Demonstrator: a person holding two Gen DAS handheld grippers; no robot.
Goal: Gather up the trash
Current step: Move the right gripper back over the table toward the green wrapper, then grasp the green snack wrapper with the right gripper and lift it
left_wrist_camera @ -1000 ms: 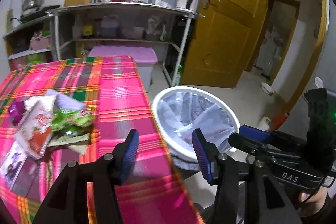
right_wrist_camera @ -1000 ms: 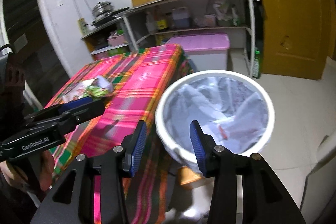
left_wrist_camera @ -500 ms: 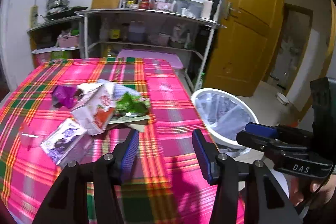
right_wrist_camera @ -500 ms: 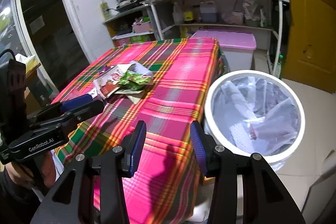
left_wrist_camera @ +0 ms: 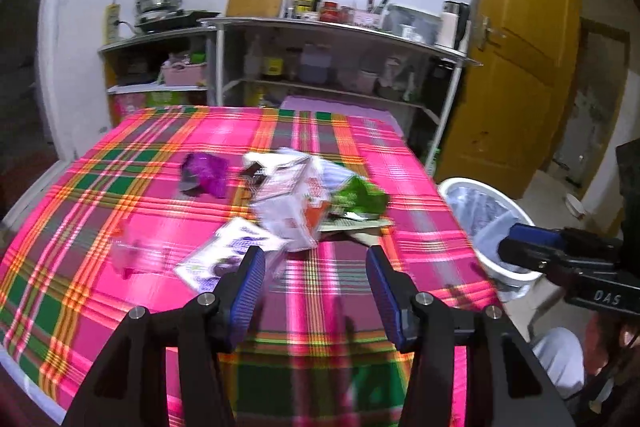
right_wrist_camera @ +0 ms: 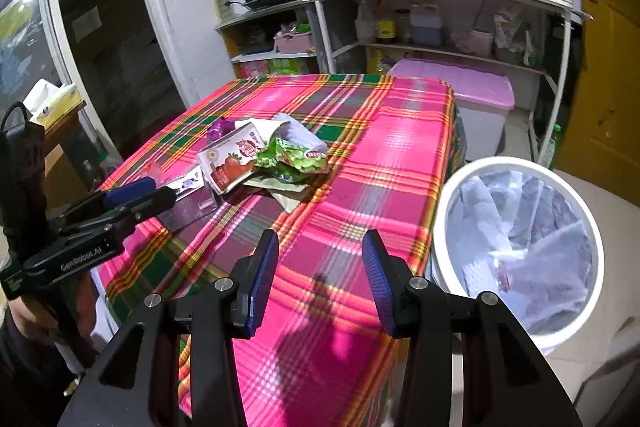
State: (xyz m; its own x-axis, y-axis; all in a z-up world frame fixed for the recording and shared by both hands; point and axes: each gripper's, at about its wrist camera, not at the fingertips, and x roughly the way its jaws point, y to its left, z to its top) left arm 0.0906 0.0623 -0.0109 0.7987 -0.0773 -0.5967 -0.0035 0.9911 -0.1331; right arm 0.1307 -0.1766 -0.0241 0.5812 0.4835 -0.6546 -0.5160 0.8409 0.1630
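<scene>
A heap of trash lies on the pink plaid tablecloth (left_wrist_camera: 160,203): a white and red carton (left_wrist_camera: 288,203), (right_wrist_camera: 230,159), a green wrapper (left_wrist_camera: 358,197), (right_wrist_camera: 292,155), a purple wrapper (left_wrist_camera: 204,173), a purple and white packet (left_wrist_camera: 228,255). A white bin with a plastic liner (right_wrist_camera: 520,251), (left_wrist_camera: 484,215) stands on the floor at the table's right edge. My left gripper (left_wrist_camera: 316,287) is open and empty, just short of the packet. My right gripper (right_wrist_camera: 318,279) is open and empty above the table's near right part, beside the bin.
Metal shelves (right_wrist_camera: 440,11) with bottles, jars and a pot stand behind the table. A pink-lidded storage box (right_wrist_camera: 464,95) sits on the floor under them. A yellow door (left_wrist_camera: 516,55) is at the right. A side table with a tissue box (right_wrist_camera: 48,99) is at the left.
Both grippers have swung left from the bin toward the table. The trash heap is now centred ahead of the left gripper. Both stay open and empty.
</scene>
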